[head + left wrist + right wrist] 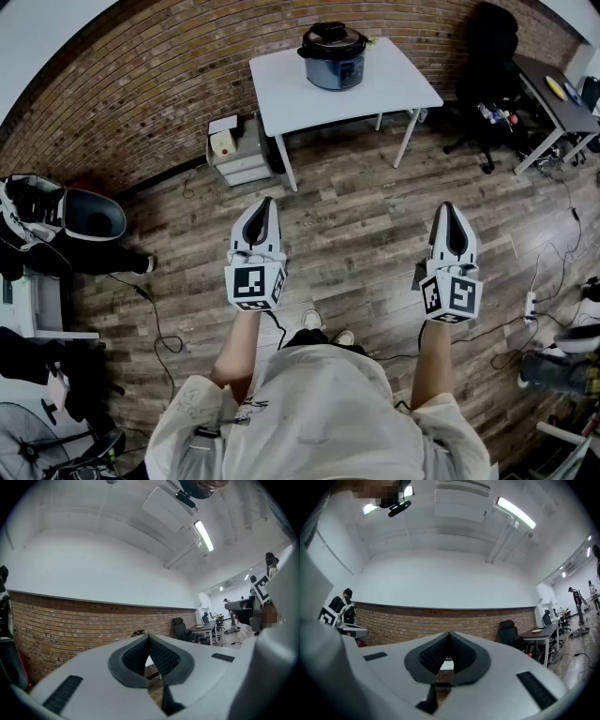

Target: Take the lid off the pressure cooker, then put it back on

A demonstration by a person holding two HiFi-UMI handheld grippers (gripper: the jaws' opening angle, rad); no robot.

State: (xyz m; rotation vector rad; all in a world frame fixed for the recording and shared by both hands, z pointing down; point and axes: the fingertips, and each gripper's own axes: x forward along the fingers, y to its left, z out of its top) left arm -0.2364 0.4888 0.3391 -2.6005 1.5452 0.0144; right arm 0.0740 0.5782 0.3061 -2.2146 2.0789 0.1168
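Observation:
A dark pressure cooker (pixel 333 58) with its black lid (pixel 332 37) on stands on a white table (pixel 394 80) against the brick wall, far ahead of me. My left gripper (pixel 264 212) and right gripper (pixel 452 216) are held out level over the wooden floor, well short of the table. Both are shut with nothing between the jaws. In the left gripper view the gripper (pixel 149 639) points at the brick wall, and a sliver of the cooker's lid (pixel 138 633) peeks over it. In the right gripper view the gripper (pixel 449 637) hides the cooker.
A small white drawer unit (pixel 236 152) stands left of the table. Black office chairs (pixel 492 70) and a grey desk (pixel 553 94) are at the right. Cables (pixel 159 319) trail over the floor. A bag and chair (pixel 66 220) sit at the left.

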